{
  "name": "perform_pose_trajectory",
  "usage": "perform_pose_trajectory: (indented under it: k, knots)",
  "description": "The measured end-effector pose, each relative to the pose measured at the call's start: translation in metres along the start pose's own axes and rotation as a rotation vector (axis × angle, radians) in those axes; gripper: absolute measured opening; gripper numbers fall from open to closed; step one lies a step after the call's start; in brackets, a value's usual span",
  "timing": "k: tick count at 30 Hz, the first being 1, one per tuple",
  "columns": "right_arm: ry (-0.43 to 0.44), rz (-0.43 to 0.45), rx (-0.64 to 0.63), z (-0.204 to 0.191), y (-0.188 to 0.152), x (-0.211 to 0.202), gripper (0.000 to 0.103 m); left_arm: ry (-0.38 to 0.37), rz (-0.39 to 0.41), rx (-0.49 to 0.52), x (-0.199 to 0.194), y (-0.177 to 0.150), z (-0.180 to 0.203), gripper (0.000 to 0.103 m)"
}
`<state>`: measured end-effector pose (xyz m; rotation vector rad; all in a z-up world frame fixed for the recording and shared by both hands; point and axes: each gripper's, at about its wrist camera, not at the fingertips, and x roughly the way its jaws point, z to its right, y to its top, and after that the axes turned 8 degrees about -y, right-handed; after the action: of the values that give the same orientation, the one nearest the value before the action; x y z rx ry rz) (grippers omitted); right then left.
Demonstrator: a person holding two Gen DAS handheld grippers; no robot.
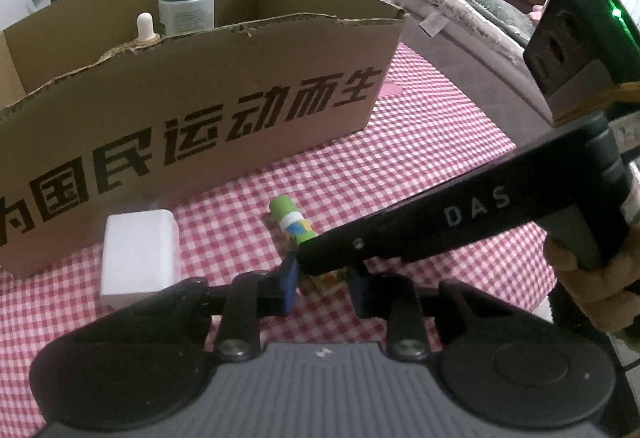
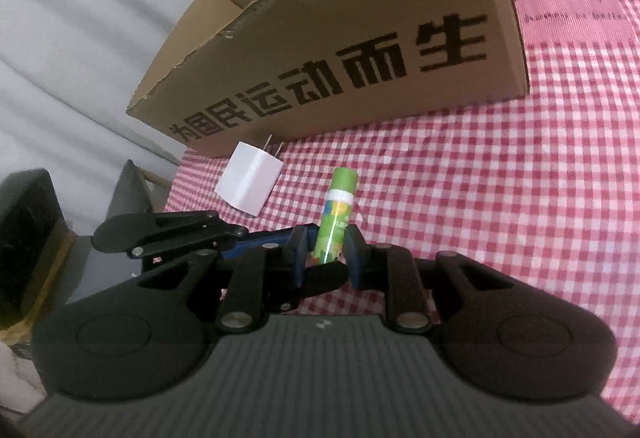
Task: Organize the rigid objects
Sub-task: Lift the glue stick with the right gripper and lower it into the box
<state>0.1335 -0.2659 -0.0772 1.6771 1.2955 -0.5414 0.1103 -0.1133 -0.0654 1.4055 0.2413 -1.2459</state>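
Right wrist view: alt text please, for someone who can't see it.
The right gripper is shut on a green glue stick lying on a pink checked tablecloth, with the left gripper's fingers reaching in alongside. Behind lie a white charger plug and an open cardboard box.

Dim, soft indoor light; strong fisheye bending at edges; slight blur, faint shadows.
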Motion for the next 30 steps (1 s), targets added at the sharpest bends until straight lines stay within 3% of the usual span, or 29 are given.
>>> perform_pose_trajectory:
  k: [7, 18, 30]
  knots:
    - [0.048, 0.019, 0.051, 0.008, -0.002, 0.004, 0.020, 0.010, 0.010, -0.005, 0.000, 0.000, -0.002, 0.029]
    - [0.055, 0.052, 0.035, -0.004, -0.008, -0.007, 0.020, 0.012, 0.053, 0.006, -0.020, -0.006, 0.005, 0.029]
    - [0.073, 0.173, -0.036, -0.036, 0.011, -0.044, 0.020, 0.030, 0.183, 0.048, -0.068, 0.017, 0.018, 0.029]
